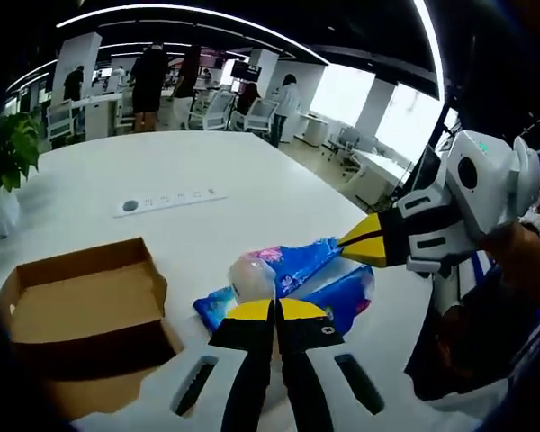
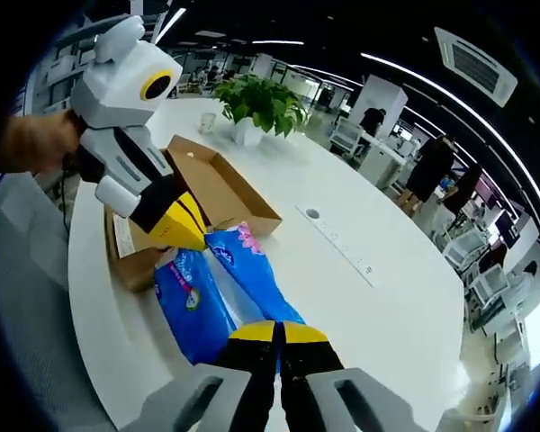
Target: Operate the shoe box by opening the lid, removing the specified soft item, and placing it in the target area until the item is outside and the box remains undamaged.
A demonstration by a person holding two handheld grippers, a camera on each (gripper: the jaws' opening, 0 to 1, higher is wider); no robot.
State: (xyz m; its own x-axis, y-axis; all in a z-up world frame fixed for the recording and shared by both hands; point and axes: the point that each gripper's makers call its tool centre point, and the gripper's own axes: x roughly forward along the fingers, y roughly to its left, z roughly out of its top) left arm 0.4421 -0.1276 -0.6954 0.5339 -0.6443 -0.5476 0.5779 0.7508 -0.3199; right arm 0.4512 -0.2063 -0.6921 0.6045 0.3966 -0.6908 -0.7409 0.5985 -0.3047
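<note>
A brown cardboard shoe box (image 1: 81, 306) (image 2: 220, 184) lies open on the white table (image 1: 252, 180). Beside it lie two blue soft tissue packs. The one with pink flowers (image 1: 292, 261) (image 2: 247, 270) stretches between both grippers. My left gripper (image 1: 274, 310) (image 2: 193, 236) is shut on its end nearest the box. My right gripper (image 1: 349, 241) (image 2: 277, 331) is shut on the opposite end. The plain blue pack (image 1: 346, 292) (image 2: 193, 301) lies right alongside, touching it. How much wrapper sits between the jaws is hidden.
A socket strip (image 1: 166, 202) (image 2: 342, 245) is set into the tabletop beyond the packs. A potted plant (image 1: 9, 153) (image 2: 256, 103) stands past the box. A person's hand (image 2: 31, 139) holds the left gripper. People and office chairs are far behind.
</note>
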